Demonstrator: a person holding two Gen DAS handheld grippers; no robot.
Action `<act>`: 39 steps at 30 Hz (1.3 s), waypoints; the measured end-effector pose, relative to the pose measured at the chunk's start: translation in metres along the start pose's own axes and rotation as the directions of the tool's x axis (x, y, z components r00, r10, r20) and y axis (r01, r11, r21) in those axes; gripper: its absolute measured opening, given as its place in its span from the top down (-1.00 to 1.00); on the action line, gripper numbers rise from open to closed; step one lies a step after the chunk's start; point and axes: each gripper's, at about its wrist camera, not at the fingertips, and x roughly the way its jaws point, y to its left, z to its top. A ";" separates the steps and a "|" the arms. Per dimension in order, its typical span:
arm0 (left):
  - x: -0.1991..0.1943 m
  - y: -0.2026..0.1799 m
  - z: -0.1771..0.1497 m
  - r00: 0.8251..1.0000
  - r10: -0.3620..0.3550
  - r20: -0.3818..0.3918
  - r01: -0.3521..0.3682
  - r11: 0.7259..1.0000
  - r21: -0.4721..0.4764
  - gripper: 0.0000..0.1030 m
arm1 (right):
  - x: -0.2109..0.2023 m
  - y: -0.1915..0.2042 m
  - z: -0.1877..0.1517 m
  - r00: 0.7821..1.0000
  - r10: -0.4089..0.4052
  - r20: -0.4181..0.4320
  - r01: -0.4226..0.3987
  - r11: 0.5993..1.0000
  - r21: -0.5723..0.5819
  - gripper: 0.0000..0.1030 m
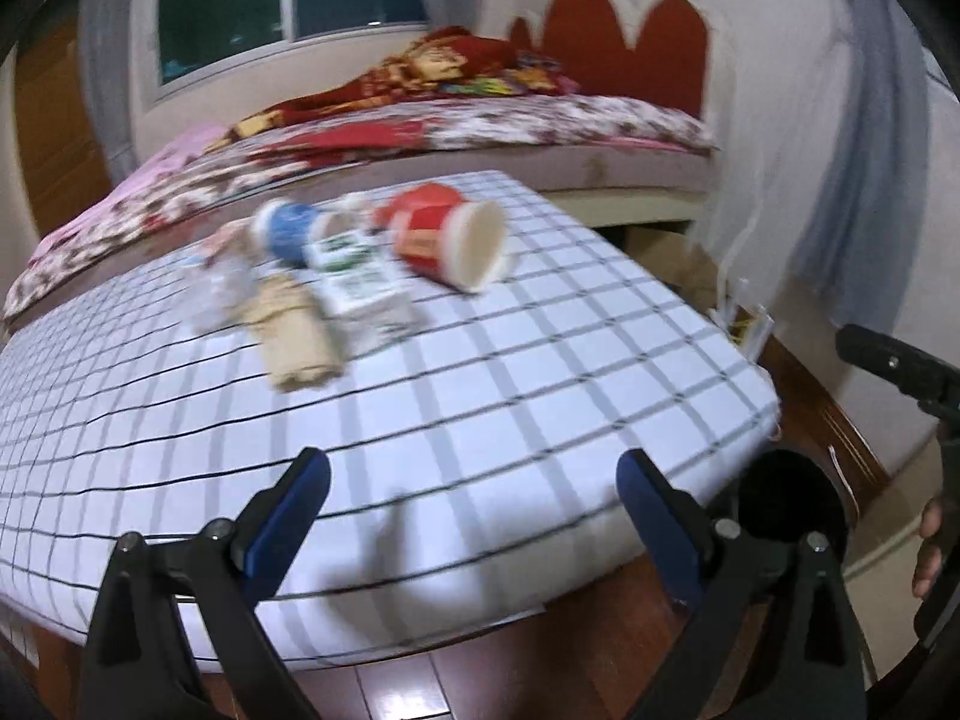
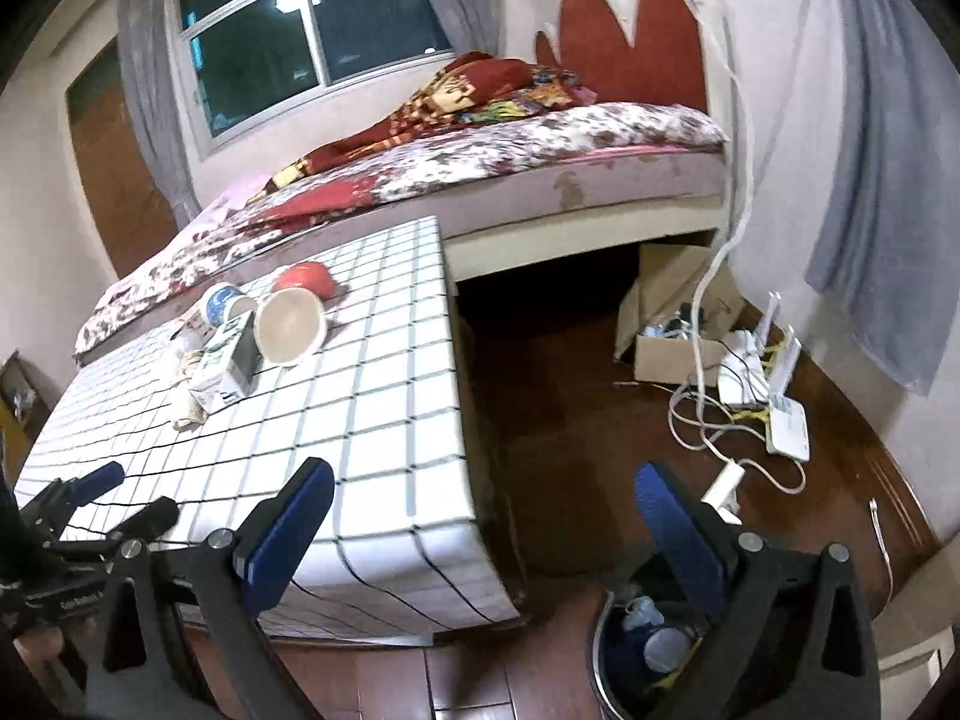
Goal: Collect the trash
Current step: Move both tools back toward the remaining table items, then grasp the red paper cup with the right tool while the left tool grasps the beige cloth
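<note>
the trash is lying bunched near the surface's (image 1: 540,360) far edge, probably gathered for easy picking: a red cup (image 1: 447,240) on its side, a carton (image 1: 360,294), a blue cup (image 1: 288,234). the left hand-held gripper (image 1: 474,516) is hovering wide open and empty at the near edge, well apart from them. the right hand-held gripper (image 2: 486,516), equally open and empty, is hanging off the near right corner above the bin (image 2: 606,648), which is sitting on the floor to receive drops.

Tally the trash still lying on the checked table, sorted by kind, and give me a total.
Cups and tubs: 2, the red paper cup and the blue-and-white tub
Cartons: 1, the green-and-white carton
Paper wads: 1, the beige crumpled paper
Clear plastic: 1, a blurred clear piece
Total: 5, as far as the blur allows.
</note>
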 end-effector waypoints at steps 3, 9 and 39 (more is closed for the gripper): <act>0.001 0.031 0.001 0.999 0.046 -0.002 -0.046 0.998 -0.045 -0.88 | 0.003 0.020 0.007 0.999 0.025 0.020 -0.025 1.000 -0.004 -0.98; 0.013 0.081 0.010 0.994 0.108 -0.029 -0.111 0.987 -0.119 -0.88 | 0.025 0.064 0.022 0.994 0.105 0.002 -0.105 0.994 -0.043 -0.98; 0.117 0.125 0.062 0.991 0.006 -0.136 -0.040 0.969 -0.245 -0.38 | 0.183 0.171 0.070 0.958 0.217 -0.186 -0.261 0.928 -0.266 0.13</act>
